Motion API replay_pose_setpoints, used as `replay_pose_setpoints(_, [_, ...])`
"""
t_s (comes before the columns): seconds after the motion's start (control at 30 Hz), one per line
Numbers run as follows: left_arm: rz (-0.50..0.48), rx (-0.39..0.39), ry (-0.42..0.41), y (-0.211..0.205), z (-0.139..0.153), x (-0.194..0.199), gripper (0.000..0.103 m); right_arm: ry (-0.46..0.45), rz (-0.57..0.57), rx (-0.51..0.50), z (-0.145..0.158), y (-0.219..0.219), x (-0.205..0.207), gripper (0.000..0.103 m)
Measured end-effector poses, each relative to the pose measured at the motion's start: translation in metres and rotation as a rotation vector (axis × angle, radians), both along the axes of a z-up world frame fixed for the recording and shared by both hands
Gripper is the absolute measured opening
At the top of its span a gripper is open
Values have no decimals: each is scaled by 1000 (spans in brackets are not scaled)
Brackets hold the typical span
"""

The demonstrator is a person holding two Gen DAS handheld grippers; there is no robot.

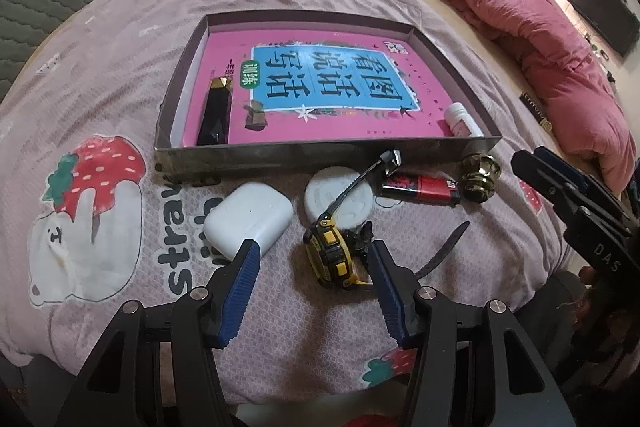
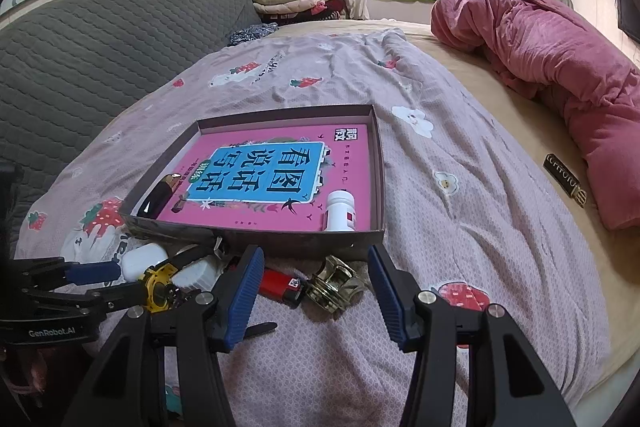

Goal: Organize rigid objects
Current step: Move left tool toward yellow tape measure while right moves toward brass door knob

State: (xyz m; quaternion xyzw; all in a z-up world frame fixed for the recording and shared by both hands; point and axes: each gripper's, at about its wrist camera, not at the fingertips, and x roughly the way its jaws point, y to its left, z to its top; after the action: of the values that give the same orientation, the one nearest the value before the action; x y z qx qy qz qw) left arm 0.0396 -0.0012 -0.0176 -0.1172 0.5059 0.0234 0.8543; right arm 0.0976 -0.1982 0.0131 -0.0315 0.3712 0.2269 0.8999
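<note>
Partway: black case [image 1: 215, 117] and white bottle [image 1: 459, 120] lie in the tray [image 1: 320, 153]. Five items left on the bed near it. My left gripper [image 1: 314, 261] is wide, empty, over the tape measure [image 1: 330, 251], whose long axis runs near-to-far, blade out far-right. Right gripper [image 2: 316, 279] wide, empty.

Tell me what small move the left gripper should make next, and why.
Probably ease the left gripper forward and down until its open jaws straddle the yellow and black tape measure, then close. The tape measure lies on the bedspread just ahead of the jaws, outside the shallow cardboard box, which already holds a dark lipstick tube and a small white bottle.
</note>
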Motion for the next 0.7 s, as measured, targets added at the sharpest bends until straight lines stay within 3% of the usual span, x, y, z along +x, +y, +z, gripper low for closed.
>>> replay_pose_setpoints(0.7, [0,-18,54,3,-17,0,58,10,12,-43,-9,7,-2,54])
